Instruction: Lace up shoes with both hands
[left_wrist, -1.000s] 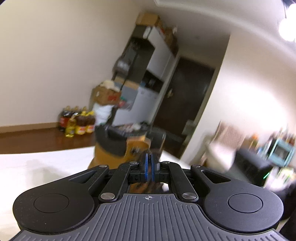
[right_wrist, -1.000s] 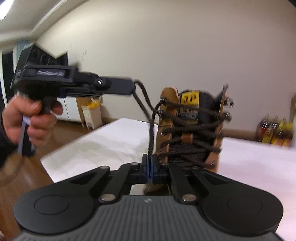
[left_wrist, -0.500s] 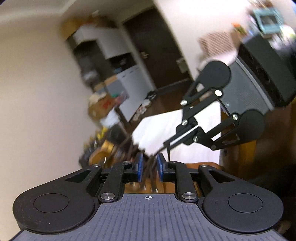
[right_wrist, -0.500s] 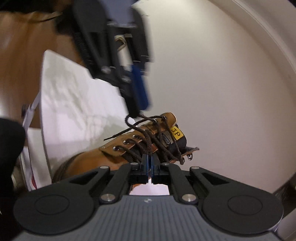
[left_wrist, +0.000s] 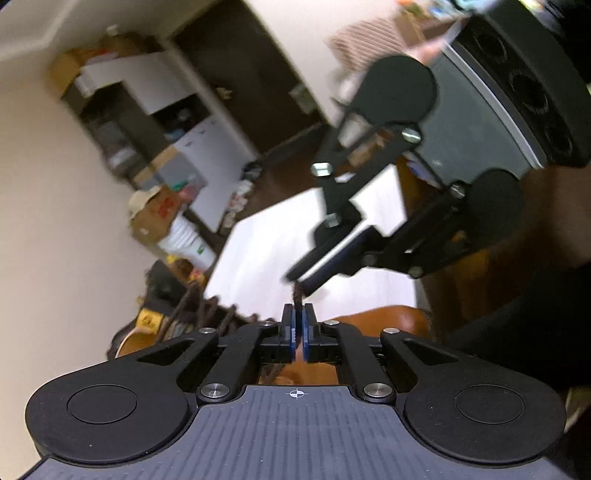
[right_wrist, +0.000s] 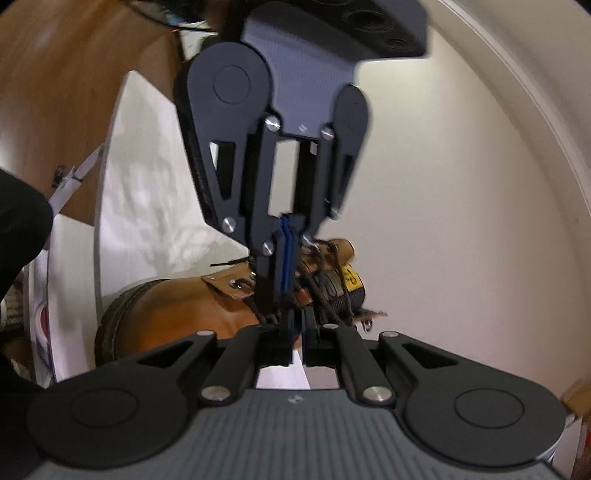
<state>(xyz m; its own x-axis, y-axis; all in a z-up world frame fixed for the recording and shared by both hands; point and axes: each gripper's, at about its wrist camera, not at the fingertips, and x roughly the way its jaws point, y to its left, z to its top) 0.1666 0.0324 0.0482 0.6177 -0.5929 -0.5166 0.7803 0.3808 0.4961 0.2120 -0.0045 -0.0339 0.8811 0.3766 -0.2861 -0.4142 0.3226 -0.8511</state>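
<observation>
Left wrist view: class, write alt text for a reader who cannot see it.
The left tool, blue pads nearly together, pinches a dark brown braided lace that rises to the tip of the black right tool. Below lies a tan leather boot on a white table, against a blurred, tilted room.

This looks like a lived-in home. A dark door (left_wrist: 255, 81) stands in a cream wall, beside white cabinets (left_wrist: 207, 155) with clutter on the open shelves. Cardboard boxes (left_wrist: 155, 214) and a white bucket (left_wrist: 188, 247) crowd the dark wooden floor (left_wrist: 280, 166) along the wall. A white-covered worktop (left_wrist: 266, 258) fills the middle of the room.
</observation>
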